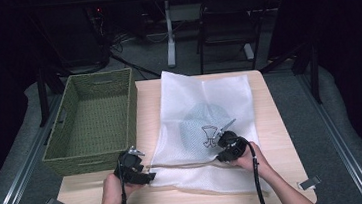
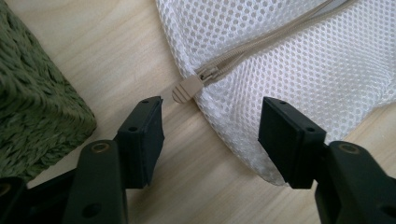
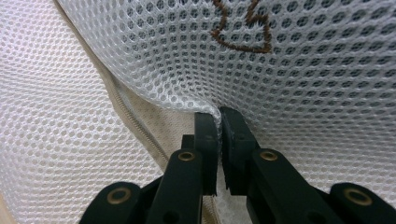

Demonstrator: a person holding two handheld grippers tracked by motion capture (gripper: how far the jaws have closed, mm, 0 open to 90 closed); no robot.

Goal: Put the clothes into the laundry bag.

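Mesh bag (image 1: 206,124) pinched by right tool (image 3: 218,116); left tool (image 2: 210,135), jaws apart, straddles zipper pull (image 2: 187,88).

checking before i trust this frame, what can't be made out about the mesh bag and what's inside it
- Item inside the mesh bag: high view, a pale rounded shape blurred by the mesh.
- Embroidered mark: right gripper view, cut off by the top edge.
- Zipper: left gripper view, far end leaves the frame; the zipper pull shows.

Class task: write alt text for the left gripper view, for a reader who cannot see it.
Two black open jaws of the left gripper frame the corner of a white mesh laundry bag, just short of its beige zipper pull. The bag lies on a pale wooden table, with a green woven basket at the left edge.
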